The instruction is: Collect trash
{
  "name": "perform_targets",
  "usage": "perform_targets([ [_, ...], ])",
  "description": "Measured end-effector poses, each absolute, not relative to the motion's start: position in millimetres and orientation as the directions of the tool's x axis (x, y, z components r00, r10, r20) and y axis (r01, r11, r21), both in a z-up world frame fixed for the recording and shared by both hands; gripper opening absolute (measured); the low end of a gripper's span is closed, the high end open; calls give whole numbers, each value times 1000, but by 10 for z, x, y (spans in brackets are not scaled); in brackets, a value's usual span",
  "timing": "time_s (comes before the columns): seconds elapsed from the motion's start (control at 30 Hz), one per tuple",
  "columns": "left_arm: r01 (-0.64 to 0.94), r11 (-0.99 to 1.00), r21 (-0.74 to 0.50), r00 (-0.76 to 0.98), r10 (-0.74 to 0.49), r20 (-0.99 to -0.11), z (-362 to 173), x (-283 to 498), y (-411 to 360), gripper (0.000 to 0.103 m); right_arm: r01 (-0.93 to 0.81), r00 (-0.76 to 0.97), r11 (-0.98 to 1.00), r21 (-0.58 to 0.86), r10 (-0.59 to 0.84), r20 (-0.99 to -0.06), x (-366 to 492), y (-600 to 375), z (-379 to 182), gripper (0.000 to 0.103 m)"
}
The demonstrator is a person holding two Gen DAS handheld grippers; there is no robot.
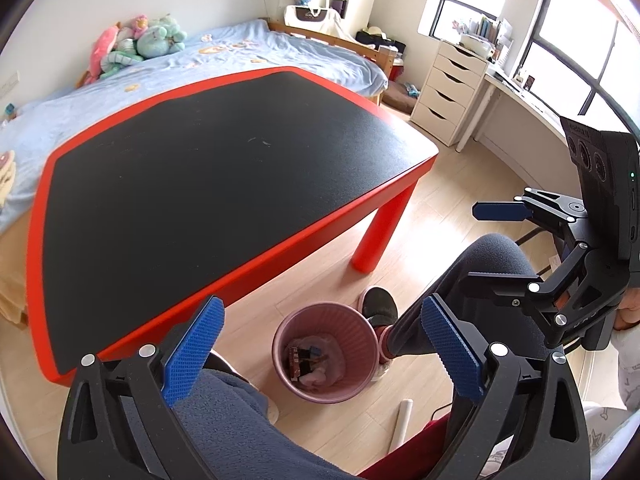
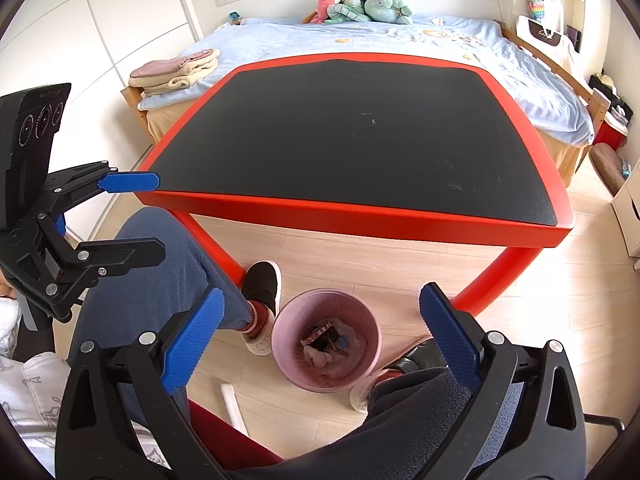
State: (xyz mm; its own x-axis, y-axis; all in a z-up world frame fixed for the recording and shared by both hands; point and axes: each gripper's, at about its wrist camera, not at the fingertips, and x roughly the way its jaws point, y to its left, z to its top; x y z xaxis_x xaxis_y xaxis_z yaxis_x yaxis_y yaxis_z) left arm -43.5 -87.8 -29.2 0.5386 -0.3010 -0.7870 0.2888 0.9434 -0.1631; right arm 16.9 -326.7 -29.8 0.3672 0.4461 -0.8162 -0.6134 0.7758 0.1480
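A pink ribbed waste bin (image 1: 362,332) stands on the wood floor in front of the red table, between the person's feet; it also shows in the right wrist view (image 2: 288,332). Trash (image 1: 306,362) lies inside it: a dark wrapper and crumpled pale paper, also in the right wrist view (image 2: 326,340). My left gripper (image 1: 320,354) is open and empty above the bin. My right gripper (image 2: 322,336) is open and empty above the bin too. Each gripper shows from the side in the other view, the right one (image 1: 492,240) and the left one (image 2: 152,216).
A red table with a black top (image 1: 208,176) (image 2: 360,132) stands ahead, with a red leg (image 1: 380,232) near the bin. The person's legs and slippers (image 2: 262,280) flank the bin. A white tube (image 2: 234,404) lies on the floor. A bed (image 2: 400,36) and white drawers (image 1: 448,88) stand behind.
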Motion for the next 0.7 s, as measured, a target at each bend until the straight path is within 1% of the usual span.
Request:
perform_targets([
  [0.1, 276, 946, -170, 545, -300, -783, -287, -444, -840, 95, -611, 369, 778, 144, 441, -818, 175, -3251, -292, 97],
  [0.33, 242, 960, -139, 576, -257, -776, -209, -400, -738, 95, -604, 404, 789, 108, 420, -813, 256, -3194, -213, 97],
  [0.53, 199, 973, -117, 604, -216, -767, -103, -287, -581, 95, -609, 439, 787, 102, 441, -783, 425, -3073, -8, 97],
  [0.7, 141, 987, -72, 645, -147, -750, 17, -163, -422, 95, -617, 483, 784, 74, 451, -751, 621, -2933, 207, 98],
])
